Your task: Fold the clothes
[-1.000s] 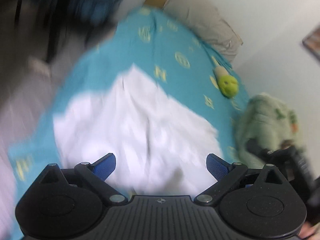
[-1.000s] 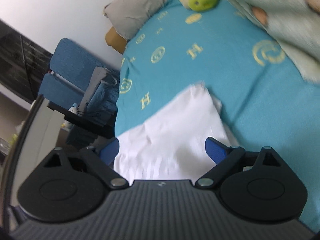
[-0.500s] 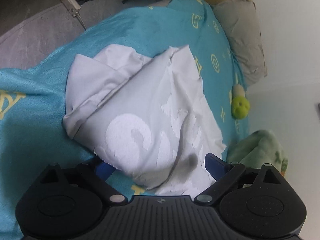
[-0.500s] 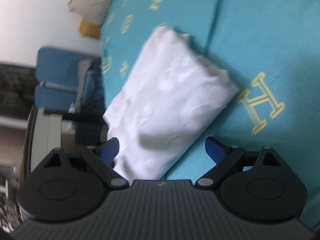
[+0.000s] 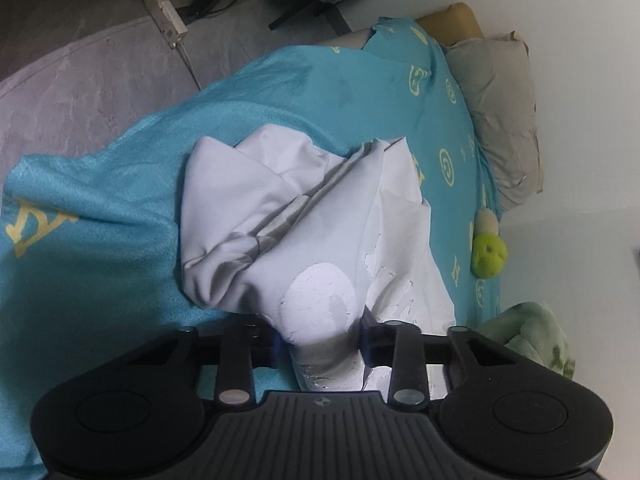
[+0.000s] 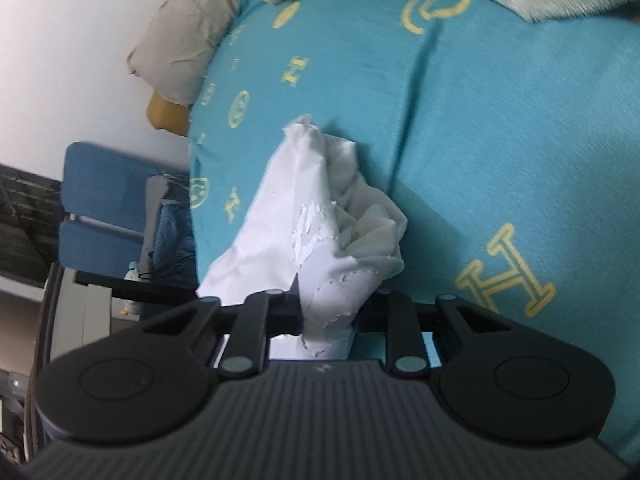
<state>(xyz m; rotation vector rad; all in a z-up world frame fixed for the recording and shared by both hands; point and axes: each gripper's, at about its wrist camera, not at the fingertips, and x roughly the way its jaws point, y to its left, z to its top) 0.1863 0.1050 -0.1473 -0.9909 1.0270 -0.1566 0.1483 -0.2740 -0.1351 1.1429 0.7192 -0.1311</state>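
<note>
A white garment (image 5: 280, 216) with a cracked white print lies crumpled on a turquoise bedspread (image 5: 100, 208). In the left wrist view my left gripper (image 5: 320, 340) has its jaws closing, and they pinch a bunched fold at the garment's near edge. In the right wrist view the same white garment (image 6: 296, 216) rises in a gathered ridge, and my right gripper (image 6: 328, 316) is closing too, its jaws squeezing a wad of the cloth's near end. Both sets of pads are mostly hidden by fabric.
A grey pillow (image 5: 504, 120) and a green plush toy (image 5: 488, 256) lie at the bed's far end, with a green blanket (image 5: 532, 332) beside them. A grey rug (image 5: 80, 80) covers the floor beside the bed. A blue chair (image 6: 104, 208) with clothes stands by the bed.
Both grippers went from wide open above the garment to closed on bunched cloth at its near edge. The flat garment is now gathered into folds and ridges.
</note>
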